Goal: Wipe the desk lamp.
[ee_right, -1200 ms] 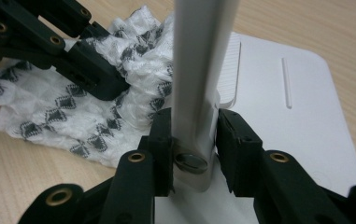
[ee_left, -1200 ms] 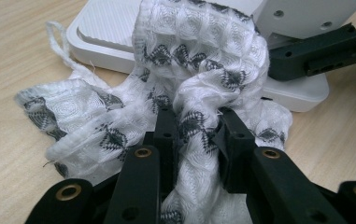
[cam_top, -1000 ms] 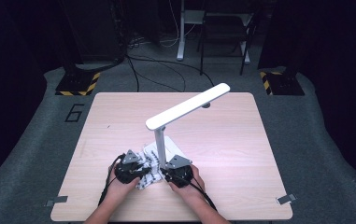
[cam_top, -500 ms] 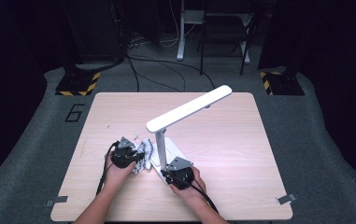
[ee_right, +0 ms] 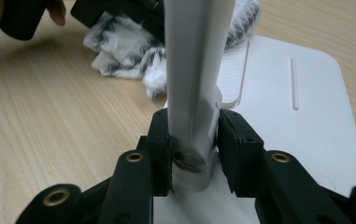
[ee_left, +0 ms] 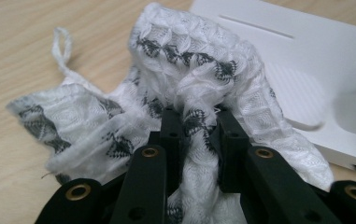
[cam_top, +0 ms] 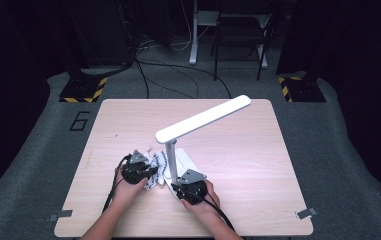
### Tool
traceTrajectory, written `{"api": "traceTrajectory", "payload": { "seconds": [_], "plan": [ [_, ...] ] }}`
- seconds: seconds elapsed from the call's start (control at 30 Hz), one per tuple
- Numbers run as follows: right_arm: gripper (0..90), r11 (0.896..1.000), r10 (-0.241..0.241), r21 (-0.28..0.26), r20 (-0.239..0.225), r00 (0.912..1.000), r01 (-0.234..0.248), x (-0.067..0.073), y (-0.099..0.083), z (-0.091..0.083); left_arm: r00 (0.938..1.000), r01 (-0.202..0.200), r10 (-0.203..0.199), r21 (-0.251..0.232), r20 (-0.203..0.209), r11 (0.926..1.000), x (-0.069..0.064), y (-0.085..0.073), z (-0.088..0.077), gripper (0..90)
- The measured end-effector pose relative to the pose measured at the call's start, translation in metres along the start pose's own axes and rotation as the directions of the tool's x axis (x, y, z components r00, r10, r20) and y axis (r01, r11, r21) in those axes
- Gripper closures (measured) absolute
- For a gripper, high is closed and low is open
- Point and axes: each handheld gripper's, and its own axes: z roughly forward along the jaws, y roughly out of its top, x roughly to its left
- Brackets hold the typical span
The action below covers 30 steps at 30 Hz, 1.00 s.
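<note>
A white desk lamp stands on the wooden table (cam_top: 258, 200), with a flat base (cam_top: 185, 158), an upright post (cam_top: 170, 161) and a long head (cam_top: 203, 119). My right gripper (ee_right: 194, 126) is shut on the foot of the post (ee_right: 195, 65); its jaws have just eased open slightly, but both pads still touch the post. A crumpled white cloth (ee_left: 189, 70) with a grey pattern lies beside the base (ee_left: 316, 60). My left gripper (ee_left: 198, 126) is shut on a fold of it, having just closed further. From above, the left gripper (cam_top: 149, 173) sits left of the post and the right gripper (cam_top: 175, 186) in front of it.
The lamp head reaches over the table's middle toward the far right. Two metal clips (cam_top: 305, 213) sit at the front edge. Beyond the table are cables (cam_top: 178, 80), black-and-yellow floor weights (cam_top: 83, 92) and a chair frame (cam_top: 238, 45).
My left gripper has drawn the cloth slightly away from the right gripper, toward the table's left and back. The right gripper has stayed at the post.
</note>
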Motion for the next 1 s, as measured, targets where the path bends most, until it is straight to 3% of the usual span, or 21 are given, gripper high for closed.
{"api": "traceTrajectory", "payload": {
  "seconds": [0.13,0.23,0.27,0.33,0.37,0.4,0.53,0.57,0.6,0.63,0.67,0.7,0.83,0.9,1.0],
  "plan": [
    [66.0,1.0,-0.003,0.001,0.0,1.0,0.003,-0.001,0.0,0.0,0.9965,-0.03,0.029,0.005,0.078,0.9995,-0.02,-0.007,-0.004,76.3],
    [66.0,1.0,-0.017,-0.003,-0.004,0.9998,0.017,-0.002,0.0,0.0,0.9868,-0.084,0.078,0.032,0.142,0.996,-0.034,-0.008,-0.007,76.1],
    [66.0,1.0,-0.018,-0.003,-0.004,0.9998,0.018,-0.002,0.0,0.0,0.9833,-0.125,0.119,0.036,0.137,0.9915,-0.039,-0.008,-0.009,76.1],
    [66.2,1.0,-0.014,-0.003,-0.002,0.9999,0.014,-0.002,0.0,0.001,0.985,-0.14,0.136,0.03,0.106,0.9897,-0.043,-0.009,-0.009,76.1],
    [66.3,1.0,-0.005,0.003,0.002,1.0,0.005,-0.001,0.001,0.001,0.9843,-0.136,0.13,0.042,0.119,0.9899,-0.04,-0.008,-0.009,76.1],
    [66.5,1.0,-0.006,0.003,0.003,1.0,0.006,-0.001,0.001,0.001,0.9866,-0.111,0.106,0.037,0.124,0.9931,-0.039,-0.007,-0.008,76.2],
    [67.2,1.0,-0.006,0.006,0.008,0.9999,0.006,-0.001,0.001,0.0,0.9922,-0.081,0.076,0.047,0.099,0.9957,-0.027,-0.003,-0.006,76.2],
    [67.3,1.0,-0.007,0.005,0.014,0.9999,0.007,-0.001,0.001,0.0,0.9941,-0.069,0.065,0.044,0.087,0.9966,-0.023,-0.002,-0.005,76.2],
    [67.4,1.0,-0.004,0.005,0.015,0.9999,0.004,0.0,0.001,0.0,0.9972,-0.034,0.031,0.035,0.068,0.9988,-0.017,0.0,-0.003,76.1],
    [67.3,1.0,-0.012,0.003,0.016,0.9998,0.012,-0.001,0.001,0.0,0.9975,-0.026,0.022,0.05,0.067,0.9984,-0.011,0.002,-0.002,76.1],
    [67.3,1.0,-0.016,0.003,0.015,0.9998,0.016,-0.002,0.001,0.0,0.999,-0.022,0.02,0.045,0.04,0.9987,-0.006,0.005,0.0,76.1],
    [67.3,1.0,-0.002,0.007,0.013,0.9999,0.002,-0.001,0.001,0.0,0.9993,-0.02,0.018,0.06,0.032,0.998,0.001,0.007,0.0,76.1],
    [67.2,1.0,-0.023,0.007,0.018,0.9996,0.023,-0.003,0.0,-0.001,0.9988,0.008,-0.006,0.042,-0.049,0.9991,0.016,0.014,0.006,75.9],
    [67.2,1.0,-0.015,0.007,0.016,0.9998,0.015,-0.002,0.0,-0.002,0.9971,0.036,-0.034,0.031,-0.068,0.9989,0.02,0.016,0.01,76.0],
    [67.3,0.999,-0.033,0.008,0.008,0.9994,0.033,-0.002,-0.001,-0.003,0.9957,0.039,-0.036,0.026,-0.085,0.9989,0.021,0.017,0.012,75.9]
  ]
}}
